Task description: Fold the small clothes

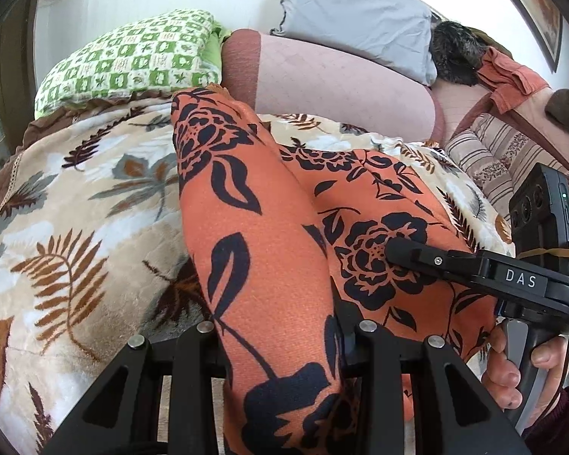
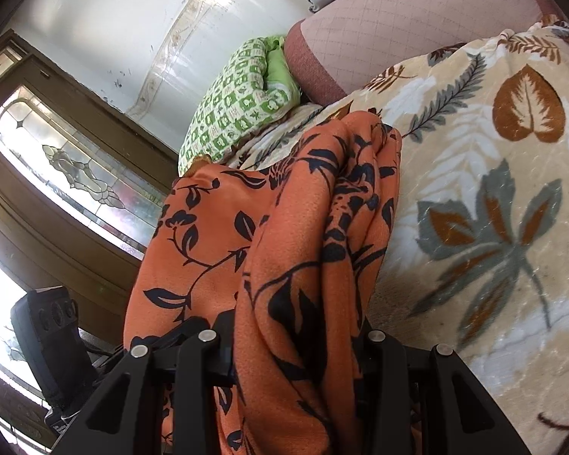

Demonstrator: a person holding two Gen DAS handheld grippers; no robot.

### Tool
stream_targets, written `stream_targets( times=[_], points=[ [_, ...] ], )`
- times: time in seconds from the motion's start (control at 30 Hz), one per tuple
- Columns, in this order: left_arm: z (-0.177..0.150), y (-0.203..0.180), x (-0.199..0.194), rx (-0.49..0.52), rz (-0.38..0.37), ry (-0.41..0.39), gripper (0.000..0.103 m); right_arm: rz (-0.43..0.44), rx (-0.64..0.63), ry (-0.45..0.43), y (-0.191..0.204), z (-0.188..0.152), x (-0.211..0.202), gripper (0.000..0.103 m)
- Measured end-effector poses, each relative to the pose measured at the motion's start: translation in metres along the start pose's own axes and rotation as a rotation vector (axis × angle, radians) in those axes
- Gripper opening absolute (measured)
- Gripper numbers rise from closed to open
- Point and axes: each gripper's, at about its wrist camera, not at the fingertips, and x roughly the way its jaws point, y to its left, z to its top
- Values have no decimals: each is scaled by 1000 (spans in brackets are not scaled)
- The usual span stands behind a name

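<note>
An orange garment with a black flower print [image 1: 254, 227] lies stretched over a beige leaf-print blanket [image 1: 76, 208] on a bed. My left gripper [image 1: 284, 345] is shut on one end of the garment, which runs away from it in a long fold. My right gripper [image 1: 398, 254] enters from the right in the left wrist view and pinches the garment's other part. In the right wrist view the garment [image 2: 292, 246] hangs bunched from the shut right gripper [image 2: 296, 345] above the blanket [image 2: 493, 189].
A green checked pillow [image 1: 132, 57], a pink bolster [image 1: 341, 83] and a grey pillow [image 1: 352, 7] lie at the bed's head. Orange and dark clothes [image 1: 504, 76] lie at the right. A brown door with patterned glass [image 2: 68, 167] stands to the left.
</note>
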Motion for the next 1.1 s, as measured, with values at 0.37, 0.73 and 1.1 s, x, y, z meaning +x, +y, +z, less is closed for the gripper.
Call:
stream_targets(
  times=[0.37,0.73,1.1],
  points=[
    [0,1,5,-1,8,13,37,-14,13,5,-4,0,-5,40],
    [1,0,16,-9,6,39,37,-34,48,22,-8,1,-2,41],
    [-4,5,30,-47,9,98,38,-67,87,64,-13,3,8,41]
  ],
)
